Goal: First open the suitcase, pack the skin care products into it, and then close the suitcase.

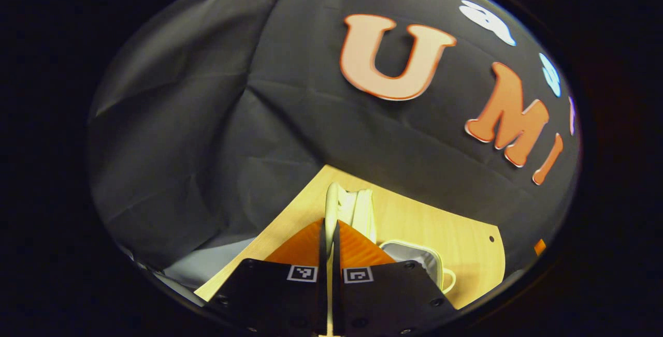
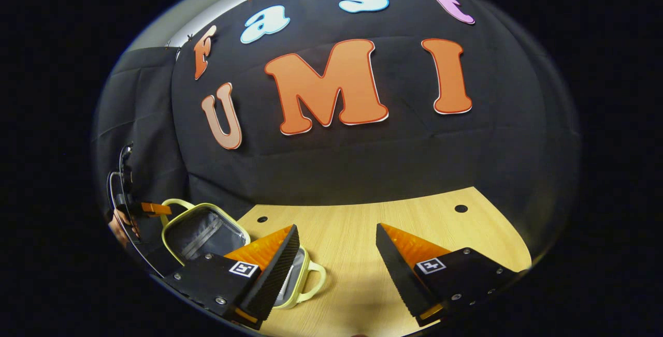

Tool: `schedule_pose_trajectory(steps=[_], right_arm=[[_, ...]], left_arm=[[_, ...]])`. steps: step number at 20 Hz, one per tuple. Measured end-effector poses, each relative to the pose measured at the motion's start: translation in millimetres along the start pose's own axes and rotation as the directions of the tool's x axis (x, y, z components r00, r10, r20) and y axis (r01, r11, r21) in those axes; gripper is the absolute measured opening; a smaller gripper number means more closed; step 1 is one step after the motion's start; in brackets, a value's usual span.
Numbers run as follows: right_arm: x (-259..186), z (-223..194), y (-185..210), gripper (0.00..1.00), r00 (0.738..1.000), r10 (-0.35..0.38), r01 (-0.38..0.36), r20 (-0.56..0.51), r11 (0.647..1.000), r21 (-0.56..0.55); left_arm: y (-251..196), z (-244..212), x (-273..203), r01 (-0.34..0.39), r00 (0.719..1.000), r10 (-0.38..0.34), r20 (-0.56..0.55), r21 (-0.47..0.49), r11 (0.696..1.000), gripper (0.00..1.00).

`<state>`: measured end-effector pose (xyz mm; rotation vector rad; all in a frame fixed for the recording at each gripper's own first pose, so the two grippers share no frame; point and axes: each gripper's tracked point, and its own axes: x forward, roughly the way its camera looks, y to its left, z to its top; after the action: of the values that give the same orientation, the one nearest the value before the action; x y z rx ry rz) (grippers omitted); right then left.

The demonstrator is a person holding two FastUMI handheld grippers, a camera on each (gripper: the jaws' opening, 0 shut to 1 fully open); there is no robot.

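Left claw [image 1: 330, 233] pinches raised suitcase lid [image 1: 346, 207]; right claw [image 2: 336, 254] gapes.

Bare table [image 2: 357, 254] right of open suitcase [image 2: 207, 233].

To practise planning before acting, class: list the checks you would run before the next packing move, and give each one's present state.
1. Suitcase opened: ok, its lid stands raised.
2. Left tool holding the lid: ok, fingers closed on its edge.
3. Right tool free to pick: ok, open and holding nothing.
4. Skin care products located: cannot tell.
5. Room inside the suitcase base: cannot tell, a right tool finger covers most of it.
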<state>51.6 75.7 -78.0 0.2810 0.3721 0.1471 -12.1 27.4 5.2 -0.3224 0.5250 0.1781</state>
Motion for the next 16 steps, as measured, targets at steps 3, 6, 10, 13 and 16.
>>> schedule_pose_trajectory(steps=[3, 6, 10, 13, 16], right_arm=[[-4, -8, -13, 0.95, 1.000, -0.009, 0.009, -0.024, 1.000, 0.000], [-5, -10, -18, 0.95, 1.000, -0.004, 0.004, -0.026, 1.000, -0.007], [-7, -8, -29, 0.95, 1.000, 0.002, -0.002, -0.013, 0.999, -0.037], [-6, -12, -35, 0.95, 1.000, 0.008, -0.009, -0.029, 0.999, -0.045], [-6, -12, -43, 0.95, 1.000, 0.014, -0.016, -0.026, 0.998, -0.054]], left_arm=[[-45, 4, -5, 0.043, 0.999, -0.044, 0.013, 0.082, 0.996, 0.04], [-78, 4, -12, 0.063, 0.998, -0.066, 0.017, 0.126, 0.990, 0.04], [-127, -9, -24, 0.119, 0.993, -0.121, 0.009, 0.150, 0.982, 0.04], [-162, -19, -26, 0.149, 0.989, -0.151, -0.003, 0.174, 0.973, 0.04], [-197, -40, -27, 0.199, 0.980, -0.196, -0.039, 0.199, 0.959, 0.04]])
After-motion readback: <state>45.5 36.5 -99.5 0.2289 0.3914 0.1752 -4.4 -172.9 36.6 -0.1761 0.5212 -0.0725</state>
